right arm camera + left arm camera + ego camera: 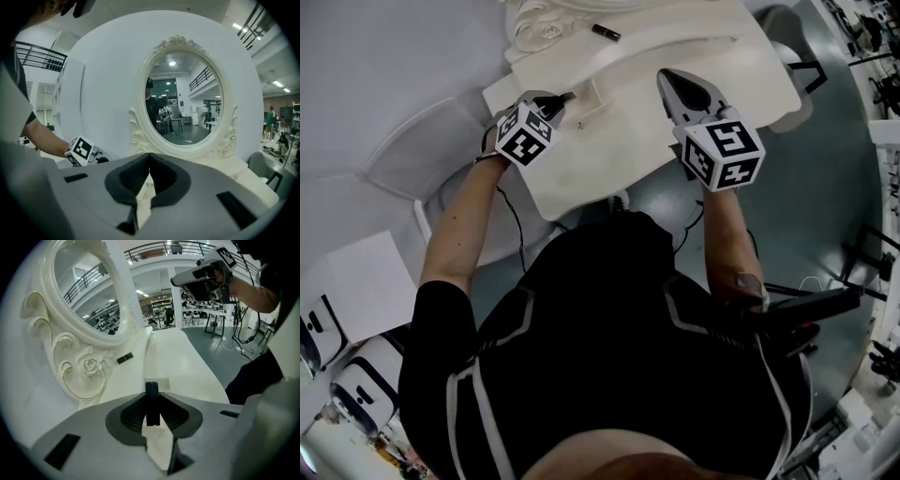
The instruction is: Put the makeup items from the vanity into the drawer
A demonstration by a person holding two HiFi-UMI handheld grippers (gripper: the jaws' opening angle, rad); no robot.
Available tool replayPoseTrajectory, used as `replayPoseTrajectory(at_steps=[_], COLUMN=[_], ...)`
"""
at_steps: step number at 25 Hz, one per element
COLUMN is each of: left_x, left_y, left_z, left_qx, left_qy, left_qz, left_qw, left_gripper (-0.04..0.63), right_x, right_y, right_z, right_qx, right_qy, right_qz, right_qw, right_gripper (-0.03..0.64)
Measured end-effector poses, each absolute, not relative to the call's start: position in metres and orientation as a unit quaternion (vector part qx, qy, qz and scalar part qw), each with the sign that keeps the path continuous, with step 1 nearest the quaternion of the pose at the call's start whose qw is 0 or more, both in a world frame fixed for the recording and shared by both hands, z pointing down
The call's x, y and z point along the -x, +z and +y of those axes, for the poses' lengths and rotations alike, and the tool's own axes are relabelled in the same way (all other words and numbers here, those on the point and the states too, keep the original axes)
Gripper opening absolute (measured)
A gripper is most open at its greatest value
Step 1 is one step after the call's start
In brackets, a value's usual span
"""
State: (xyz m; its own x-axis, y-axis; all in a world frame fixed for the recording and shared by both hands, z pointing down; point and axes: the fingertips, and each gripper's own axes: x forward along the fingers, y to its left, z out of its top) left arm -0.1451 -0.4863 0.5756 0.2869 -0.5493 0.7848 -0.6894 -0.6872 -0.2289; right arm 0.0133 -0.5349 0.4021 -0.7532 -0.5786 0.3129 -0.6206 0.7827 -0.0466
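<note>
Pinching a dark makeup stick (152, 386) between its pads, your left gripper (152, 397) hangs over the vanity top (183, 366), in front of the mirror (89, 296) and angled down. The stick is slim and smooth, and its far end pokes past the tips. If that end strikes the vanity top, it will likely pivot or slide out of the jaws. None of the views makes clear whether the drawer stands open, so check before you lower, or you may drop the stick on a closed front. Your right gripper (150, 157) is empty with its jaws together, facing the mirror. A second dark item (124, 358) lies at the mirror's base, where a careless sweep could knock it away.
</note>
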Motion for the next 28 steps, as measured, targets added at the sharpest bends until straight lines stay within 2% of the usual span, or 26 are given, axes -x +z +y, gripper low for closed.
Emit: replayPoseTrajectory(at_steps=[8, 20, 28], left_x=[0.137, 0.117, 0.114], left_y=[0.617, 0.657, 0.665], left_z=[-0.510, -0.520, -0.526], left_qx=[-0.799, -0.794, -0.784], left_qy=[0.502, 0.530, 0.554], left_qz=[-0.324, -0.278, -0.264], left_qw=[0.067, 0.101, 0.095], left_gripper=[0.089, 0.089, 0.089], right_x=[-0.018, -0.031, -0.040], right_y=[0.439, 0.467, 0.478], right_z=[-0.559, -0.571, -0.571], right_qx=[-0.315, -0.323, -0.321], right_qy=[0.098, 0.126, 0.136], right_qz=[-0.930, -0.923, -0.922], right_qw=[0.163, 0.166, 0.168], right_gripper=[0.005, 0.005, 0.005])
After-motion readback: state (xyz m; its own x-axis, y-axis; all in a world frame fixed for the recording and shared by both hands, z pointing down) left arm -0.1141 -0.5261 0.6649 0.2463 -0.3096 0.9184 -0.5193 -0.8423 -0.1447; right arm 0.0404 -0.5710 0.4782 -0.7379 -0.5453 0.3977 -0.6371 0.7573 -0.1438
